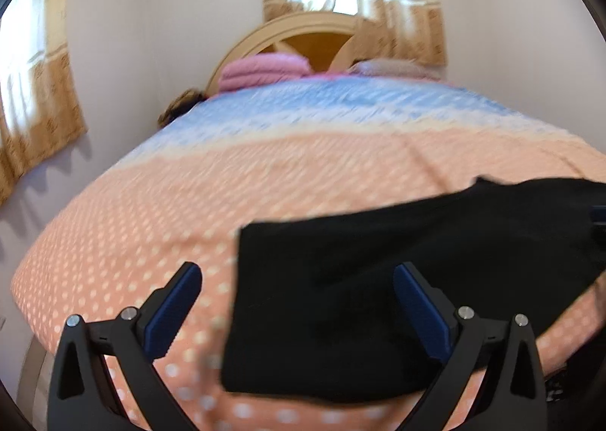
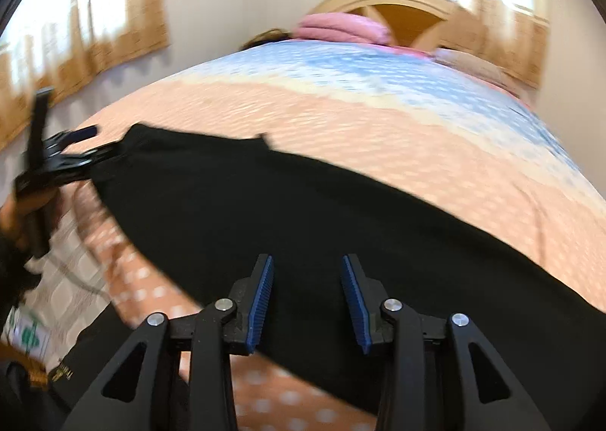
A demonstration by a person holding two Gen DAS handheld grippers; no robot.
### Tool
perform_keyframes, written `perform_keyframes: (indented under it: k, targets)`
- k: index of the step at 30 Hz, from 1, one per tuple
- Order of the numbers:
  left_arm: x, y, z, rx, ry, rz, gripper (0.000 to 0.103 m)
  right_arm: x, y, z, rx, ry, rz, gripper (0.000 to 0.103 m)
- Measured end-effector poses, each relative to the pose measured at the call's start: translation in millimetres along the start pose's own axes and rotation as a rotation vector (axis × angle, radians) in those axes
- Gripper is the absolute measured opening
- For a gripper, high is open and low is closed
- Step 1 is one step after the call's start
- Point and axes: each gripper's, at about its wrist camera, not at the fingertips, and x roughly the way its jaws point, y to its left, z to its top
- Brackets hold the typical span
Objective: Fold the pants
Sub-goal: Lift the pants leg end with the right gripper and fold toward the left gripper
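Black pants [image 1: 378, 279] lie in a folded slab on the peach dotted bedspread [image 1: 151, 222], near the bed's front edge. My left gripper [image 1: 297, 272] stands wide open just above the pants' left end, with nothing pinched between its blue pads. In the right wrist view the pants [image 2: 303, 203] stretch across as a long dark band. My right gripper [image 2: 307, 260] hovers over their near edge, jaws partly apart and no cloth pressed between them. The left gripper [image 2: 94, 143] shows there at the pants' far left end, held by a hand [image 2: 15, 219].
The bedspread turns blue [image 1: 341, 105] toward the headboard [image 1: 303, 29], where pink bedding [image 1: 261, 69] is piled. Curtained windows [image 1: 38, 90] and a wall flank the bed's left side. Tiled floor [image 2: 68, 279] shows beside the bed's near corner.
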Motion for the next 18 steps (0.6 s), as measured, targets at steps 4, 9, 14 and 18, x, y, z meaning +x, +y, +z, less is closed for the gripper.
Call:
perform_keyframes:
  k: [4, 9, 14, 18]
  targets:
    - [-6.1, -32.3, 10.5, 0.007, -0.012, -0.095, 0.103, 7.5, -19.3, -8.4, 0.063, 0.038, -0.093, 0.044]
    - [-7.8, -97.7, 13.7, 0.06, 0.015, -0.251, 0.103, 10.4, -18.7, -21.6, 0.019, 0.049, -0.129, 0.046]
    - [-14.2, -159.9, 7.6, 0.175, 0.032, -0.348, 0.103, 5.4, -25.1, -26.2, 0.033, 0.055, -0.116, 0.05]
    - [-4.2, -187.6, -8.5, 0.284, 0.114, -0.326, 0.103, 3.7, -32.4, -27.7, 0.03, 0.057, -0.109, 0.053]
